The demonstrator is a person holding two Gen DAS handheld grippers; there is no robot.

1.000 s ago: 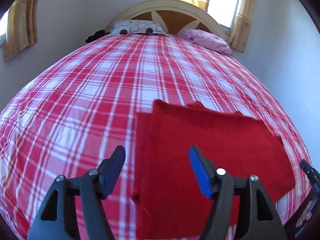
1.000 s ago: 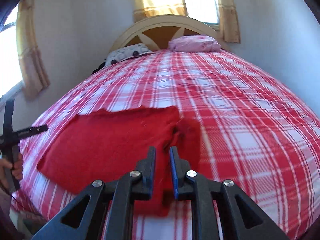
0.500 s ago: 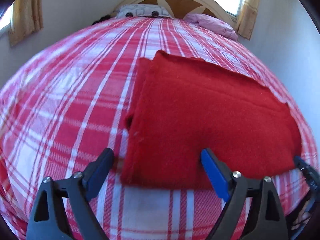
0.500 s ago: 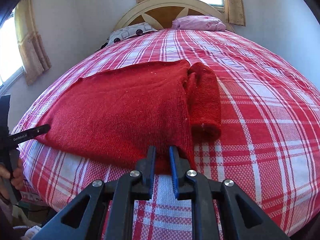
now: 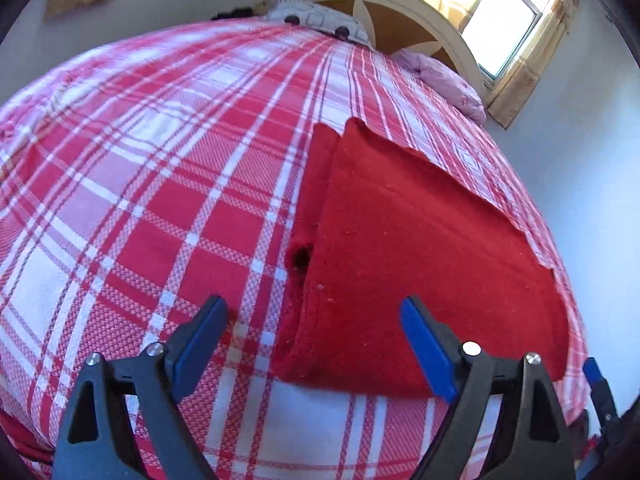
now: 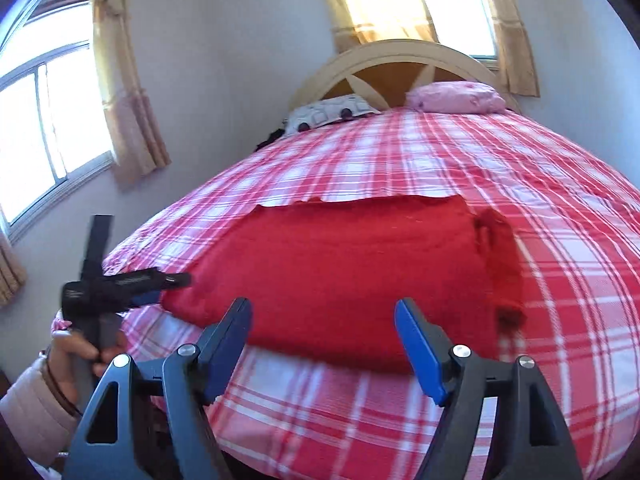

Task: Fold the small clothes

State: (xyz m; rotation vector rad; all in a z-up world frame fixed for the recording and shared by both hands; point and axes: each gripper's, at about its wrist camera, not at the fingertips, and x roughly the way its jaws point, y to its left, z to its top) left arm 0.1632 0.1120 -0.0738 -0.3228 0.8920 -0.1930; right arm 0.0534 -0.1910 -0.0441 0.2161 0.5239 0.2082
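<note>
- Our red sweater (image 5: 420, 248) lies folded flat on the plaid bed (image 5: 160, 184), near the foot edge, one sleeve (image 6: 500, 264) tucked along its side at about 3 o'clock in the right view.
- Our left gripper (image 5: 312, 328) gapes wide, jaws easing closed a bit, straddling the sweater's near corner without gripping it.
- Our right gripper (image 6: 322, 332) is opening, nothing pinched, sweater just ahead at 12 o'clock.
- Pillows (image 6: 456, 98) sit way up by the headboard (image 6: 400, 60).

Home bedroom, plaid bed (image 6: 440, 168), pillows (image 6: 456, 98), curtains (image 6: 128, 112)
</note>
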